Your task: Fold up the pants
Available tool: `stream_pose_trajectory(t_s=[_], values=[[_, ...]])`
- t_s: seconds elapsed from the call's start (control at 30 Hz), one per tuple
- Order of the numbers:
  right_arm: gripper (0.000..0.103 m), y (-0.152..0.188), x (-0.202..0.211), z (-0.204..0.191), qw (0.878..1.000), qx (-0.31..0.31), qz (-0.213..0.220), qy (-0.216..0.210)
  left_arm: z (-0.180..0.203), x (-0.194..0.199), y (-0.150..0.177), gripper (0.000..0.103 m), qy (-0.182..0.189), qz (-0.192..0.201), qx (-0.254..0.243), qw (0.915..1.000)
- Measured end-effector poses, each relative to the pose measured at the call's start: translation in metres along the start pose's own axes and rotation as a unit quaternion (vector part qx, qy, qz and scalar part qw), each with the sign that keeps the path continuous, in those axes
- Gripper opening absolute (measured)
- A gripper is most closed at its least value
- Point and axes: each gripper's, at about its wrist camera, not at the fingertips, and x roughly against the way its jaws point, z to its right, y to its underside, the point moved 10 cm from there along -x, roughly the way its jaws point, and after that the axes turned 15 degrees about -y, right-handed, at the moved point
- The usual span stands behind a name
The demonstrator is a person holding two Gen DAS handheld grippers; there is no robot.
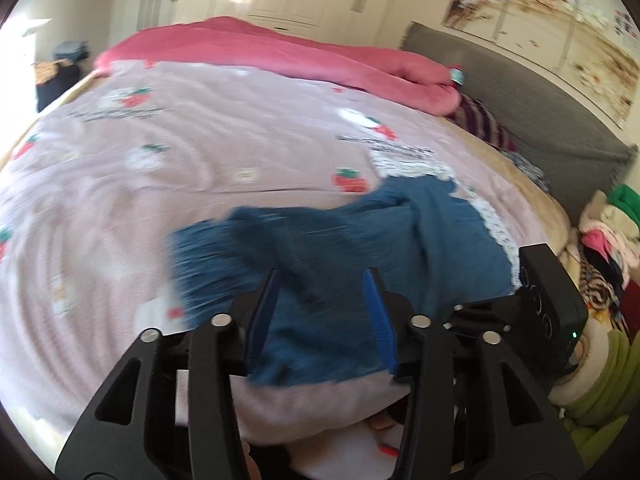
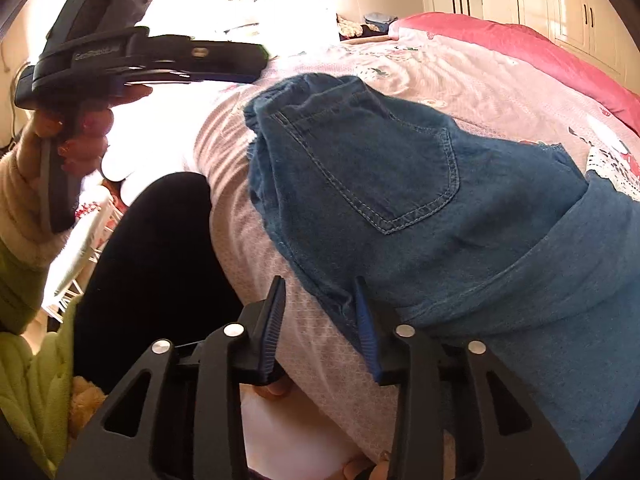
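Blue denim pants (image 2: 392, 184) lie on the pink strawberry-print bedsheet (image 1: 200, 152) near the bed's front edge, folded into a compact bundle with a back pocket facing up. In the left wrist view the pants (image 1: 332, 248) are blurred by motion. My left gripper (image 1: 320, 308) is open above the pants' near edge, nothing held. It also shows in the right wrist view (image 2: 132, 48), held in a hand at upper left. My right gripper (image 2: 320, 320) is open at the pants' near edge, its right finger against the denim. Its body shows in the left wrist view (image 1: 552, 312).
A pink quilt (image 1: 280, 52) lies along the far side of the bed. A grey headboard (image 1: 520, 92) stands at right, with a pile of clothes (image 1: 608, 248) beside it. The person's dark-clad leg (image 2: 160, 264) is at the bed's edge.
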Motion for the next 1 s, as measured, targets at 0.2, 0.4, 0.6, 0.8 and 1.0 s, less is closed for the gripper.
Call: stream_pose_trajectory(t_s=[0.2, 0.4, 0.6, 0.8, 1.0], values=[[0.044, 0.003, 0.029, 0.002, 1.0, -0.01, 0.02, 0.013, 0.036, -0.045, 0.017, 0.038, 0.008, -0.038, -0.025, 0.9989], [0.057, 0.003, 0.067, 0.038, 0.996, -0.051, 0.057, 0.055, 0.033, -0.075, 0.051, 0.035, -0.046, -0.059, -0.061, 0.9953], [0.068, 0.024, 0.095, 0.1, 0.98, -0.143, 0.071, 0.119, 0.035, -0.048, 0.035, 0.039, -0.027, -0.029, -0.038, 0.9985], [0.069, 0.03, 0.119, 0.11, 0.972, -0.179, 0.11, 0.106, 0.073, -0.023, 0.014, 0.054, 0.025, 0.002, -0.058, 0.998], [0.079, 0.02, 0.18, 0.139, 0.956, -0.189, 0.152, 0.165, 0.137, -0.05, 0.015, 0.054, 0.093, -0.025, -0.092, 0.991]])
